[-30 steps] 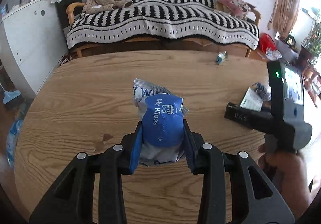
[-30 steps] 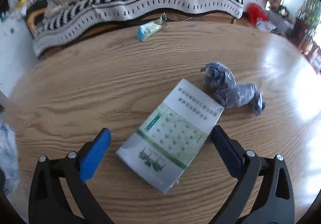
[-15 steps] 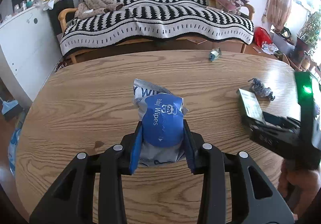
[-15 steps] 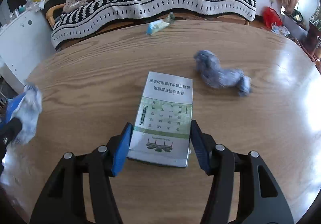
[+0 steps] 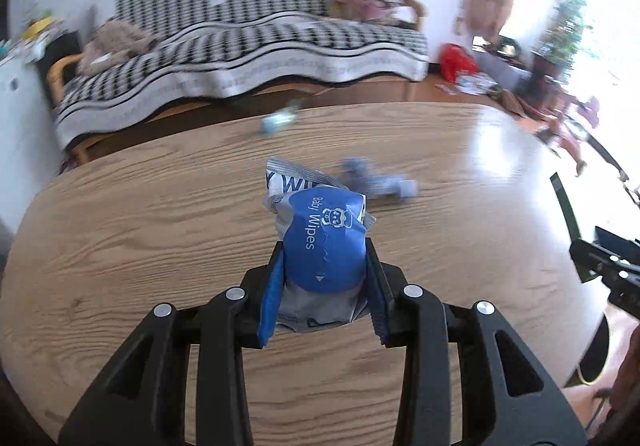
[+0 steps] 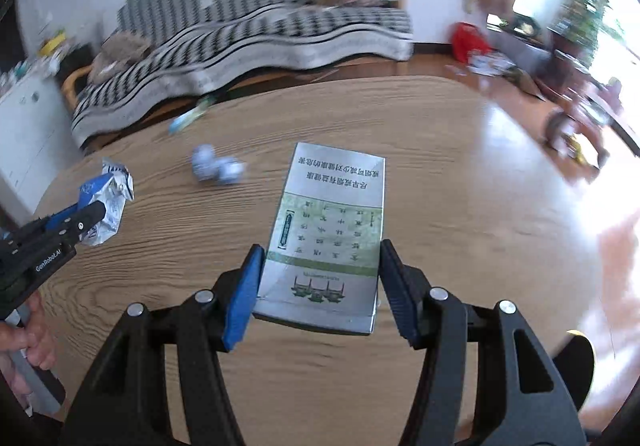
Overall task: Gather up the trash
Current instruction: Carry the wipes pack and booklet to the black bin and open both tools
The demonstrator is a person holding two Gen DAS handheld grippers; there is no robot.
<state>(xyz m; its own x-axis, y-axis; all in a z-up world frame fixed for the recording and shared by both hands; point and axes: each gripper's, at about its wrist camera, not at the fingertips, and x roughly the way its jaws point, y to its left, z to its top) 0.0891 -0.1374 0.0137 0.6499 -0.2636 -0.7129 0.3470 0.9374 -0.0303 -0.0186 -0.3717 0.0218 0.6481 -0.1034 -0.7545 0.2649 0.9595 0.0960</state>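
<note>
While clamping wipes [image 5: 324, 246] left and box [image 6: 328, 234] right, leaving wad [image 6: 216, 168] at ten o'clock, wrapper [image 6: 188, 118] beyond.

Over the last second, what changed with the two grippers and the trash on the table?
The right gripper went from open around the flat box to shut on it, and the box looks lifted off the table. The left gripper stayed clamped on the baby wipes pack. The crumpled blue wad and small wrapper remain lying there.
</note>
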